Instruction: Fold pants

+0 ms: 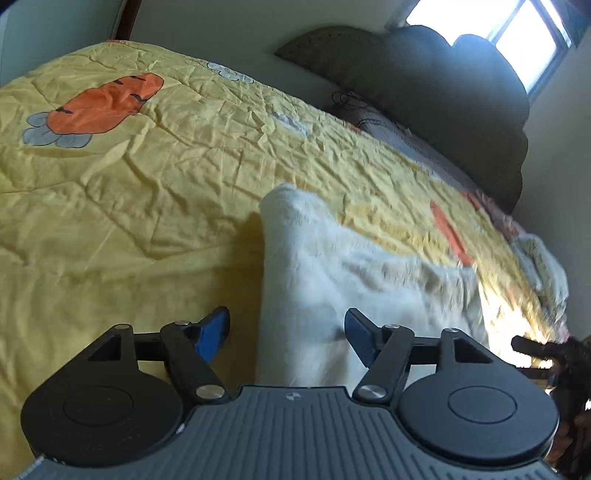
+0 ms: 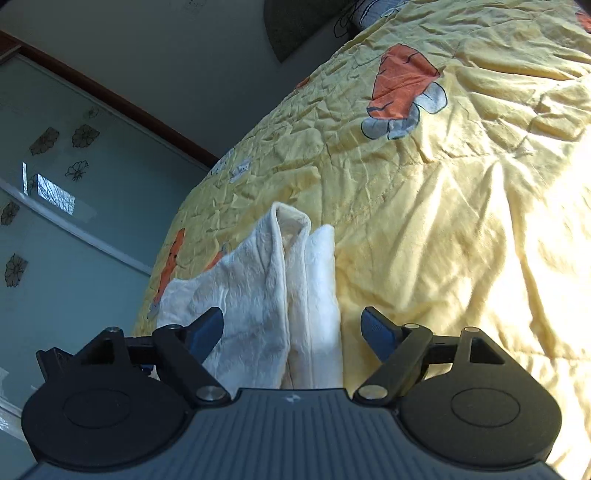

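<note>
Nearest the left wrist camera, the left gripper (image 1: 287,334) has its blue-padded fingers (image 1: 212,334) spread wide with nothing clamped between them; the white pants (image 1: 332,280) show through the gap, but the pads stand clear of the cloth on both sides. At the right edge of that view a dark part of the right gripper (image 1: 532,347) pokes in, sunlit from behind. In the right wrist view the right gripper (image 2: 292,332) is likewise wide apart and empty, its fingers (image 2: 376,332) flanking the pants (image 2: 258,295) without pressing on them. The pants lie on the bed, on a crumpled yellow quilt (image 1: 129,184), running away from both grippers as a long folded strip; from the right wrist the two layers lie side by side with a seam between them, the far end bunched and slightly raised. The quilt carries orange carrot prints (image 1: 107,105) with grey leaves. Beyond the pants, at the head of the bed, stands a dark padded headboard (image 1: 443,92), with a bright window (image 1: 517,33) above it. In the right wrist view the far side shows a frosted wardrobe door (image 2: 74,184) with flower decals and a brown frame.
</note>
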